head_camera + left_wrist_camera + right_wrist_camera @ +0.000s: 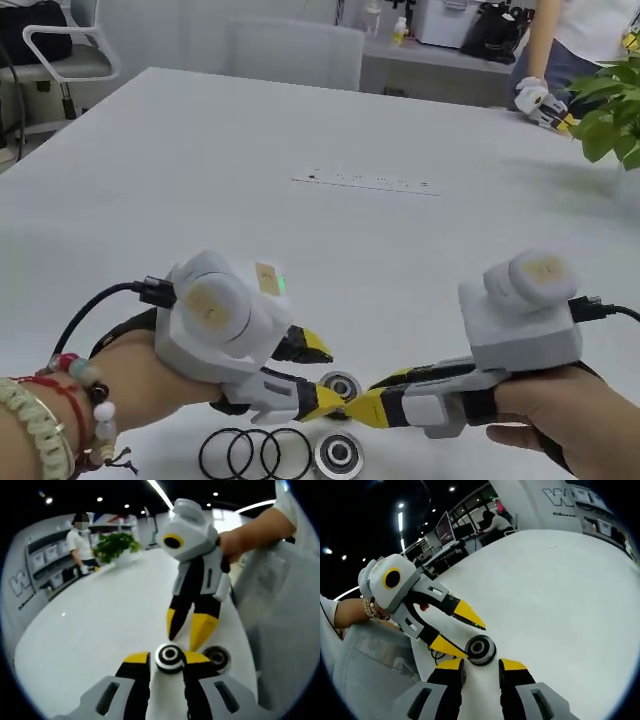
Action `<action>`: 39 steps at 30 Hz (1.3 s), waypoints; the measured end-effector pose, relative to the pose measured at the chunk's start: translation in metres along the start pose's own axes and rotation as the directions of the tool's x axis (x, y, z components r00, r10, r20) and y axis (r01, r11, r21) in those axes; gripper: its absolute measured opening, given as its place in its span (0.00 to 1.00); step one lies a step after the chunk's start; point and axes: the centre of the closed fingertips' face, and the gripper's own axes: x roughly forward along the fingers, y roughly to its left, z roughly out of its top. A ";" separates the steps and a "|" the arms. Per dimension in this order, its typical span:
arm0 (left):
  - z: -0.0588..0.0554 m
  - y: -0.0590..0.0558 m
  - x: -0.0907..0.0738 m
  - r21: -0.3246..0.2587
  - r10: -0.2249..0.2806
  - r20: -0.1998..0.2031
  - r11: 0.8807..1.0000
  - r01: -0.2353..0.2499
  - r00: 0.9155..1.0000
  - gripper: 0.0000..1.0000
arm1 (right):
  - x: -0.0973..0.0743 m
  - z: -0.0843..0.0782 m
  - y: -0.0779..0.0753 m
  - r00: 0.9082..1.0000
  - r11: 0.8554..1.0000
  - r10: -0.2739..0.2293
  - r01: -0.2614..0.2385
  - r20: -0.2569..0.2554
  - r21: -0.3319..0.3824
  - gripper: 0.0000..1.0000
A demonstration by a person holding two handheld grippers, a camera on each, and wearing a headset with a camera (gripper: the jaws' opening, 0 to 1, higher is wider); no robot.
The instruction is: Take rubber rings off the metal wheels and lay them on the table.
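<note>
A metal wheel with a black rubber ring (340, 385) (170, 658) (480, 650) sits on the white table near its front edge. My left gripper (328, 376) (167, 659) (472, 640) is open, one jaw on each side of the wheel; the lower jaw touches it and the upper one stands apart. My right gripper (362, 397) (186, 637) (481, 665) is open, its tips just short of the same wheel from the opposite side. A bare metal wheel (338, 455) lies closer to me. Three black rubber rings (255, 453) lie in a row beside it.
A second dark wheel (217, 656) lies just right of the held one. A strip of tape (365, 182) marks the table's middle. At the far right edge a person holds another gripper (540, 100) beside a green plant (612, 110). A chair (60, 50) stands at far left.
</note>
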 end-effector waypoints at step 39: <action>-0.002 -0.004 0.002 -0.049 0.001 0.012 0.999 -0.001 1.000 0.14 | 0.005 -0.004 -0.008 0.995 0.946 -0.093 0.081 -0.023 -0.313 0.00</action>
